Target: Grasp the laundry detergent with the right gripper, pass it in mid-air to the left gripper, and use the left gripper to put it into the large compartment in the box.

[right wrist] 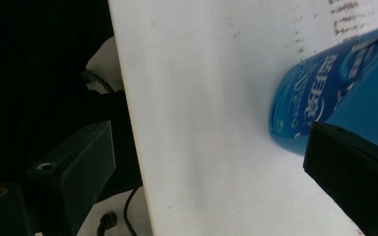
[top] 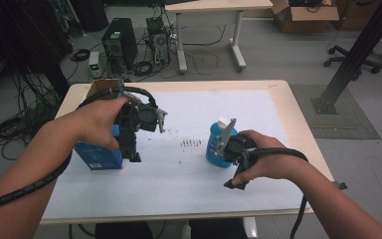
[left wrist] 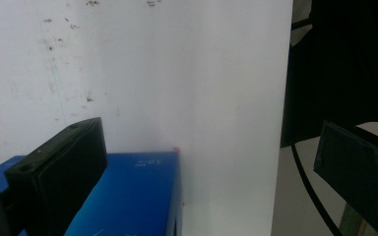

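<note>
Meanwhile, open left tongs (left wrist: 202,162) hover over the blue box (left wrist: 133,196).

Blue box (top: 99,158) glossy cardboard; bottle (top: 215,144) shiny plastic (white cap); table (top: 179,179) matt.

both grippers — left (top: 129,149), right (top: 235,181) — fingers apart

Table layout, high view.
Box (top: 99,155) stands on the table (top: 278,92) at its left side, under the left gripper (top: 129,149); bottle (top: 216,144) stands upright toward the right, just beside the right gripper (top: 234,177). Box and bottle well apart, smudged patch (top: 191,143) between them.
</note>
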`<state>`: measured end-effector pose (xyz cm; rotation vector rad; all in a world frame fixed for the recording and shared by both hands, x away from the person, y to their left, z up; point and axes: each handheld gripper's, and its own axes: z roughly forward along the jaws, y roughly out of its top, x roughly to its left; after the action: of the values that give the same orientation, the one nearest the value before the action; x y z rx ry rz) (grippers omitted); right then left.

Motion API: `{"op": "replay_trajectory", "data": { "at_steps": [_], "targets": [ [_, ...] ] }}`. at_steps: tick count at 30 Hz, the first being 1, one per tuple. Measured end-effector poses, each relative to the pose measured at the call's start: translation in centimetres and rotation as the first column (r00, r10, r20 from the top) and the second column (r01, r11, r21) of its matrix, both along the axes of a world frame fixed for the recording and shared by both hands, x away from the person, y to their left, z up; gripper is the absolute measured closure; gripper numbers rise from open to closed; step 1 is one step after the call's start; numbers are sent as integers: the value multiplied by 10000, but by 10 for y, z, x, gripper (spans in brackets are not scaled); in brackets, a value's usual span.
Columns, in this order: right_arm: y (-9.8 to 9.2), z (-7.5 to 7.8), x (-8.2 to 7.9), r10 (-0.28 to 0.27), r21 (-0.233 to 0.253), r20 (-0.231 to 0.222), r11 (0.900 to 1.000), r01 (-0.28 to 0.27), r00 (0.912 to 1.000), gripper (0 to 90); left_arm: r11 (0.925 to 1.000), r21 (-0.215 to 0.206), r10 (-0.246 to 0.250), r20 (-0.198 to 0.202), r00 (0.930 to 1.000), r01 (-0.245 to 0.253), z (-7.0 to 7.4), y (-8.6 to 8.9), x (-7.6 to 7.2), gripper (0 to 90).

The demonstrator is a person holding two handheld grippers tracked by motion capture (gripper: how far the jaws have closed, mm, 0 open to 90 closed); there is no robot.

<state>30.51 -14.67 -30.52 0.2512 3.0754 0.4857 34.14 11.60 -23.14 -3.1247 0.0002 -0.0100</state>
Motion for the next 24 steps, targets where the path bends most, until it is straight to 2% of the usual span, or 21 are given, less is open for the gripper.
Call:
{"op": "replay_trajectory", "data": {
  "at_steps": [2, 8, 19, 24],
  "targets": [
    [-10, -6, 0, -221, 150, 1, 9996, 221, 9998, 53, 10000, -27, -11, 12, 10000, 11, -1, 0, 0, 1],
    [-25, -16, 3, -598, 355, -74, 9976, 600, 9982, 53, 10000, -24, -39, -20, 10000, 39, -2, -3, -1, 2],
    [-38, -25, 9, -1138, 799, -117, 9902, 1143, 9934, 53, 10000, -4, -44, 10, 10000, 44, 0, -2, -1, 2],
    [-47, -32, 14, -1469, 1031, -208, 9836, 1483, 9889, 53, 10000, 33, -17, -32, 10000, 17, -1, -1, 0, 2]
  ]
}}
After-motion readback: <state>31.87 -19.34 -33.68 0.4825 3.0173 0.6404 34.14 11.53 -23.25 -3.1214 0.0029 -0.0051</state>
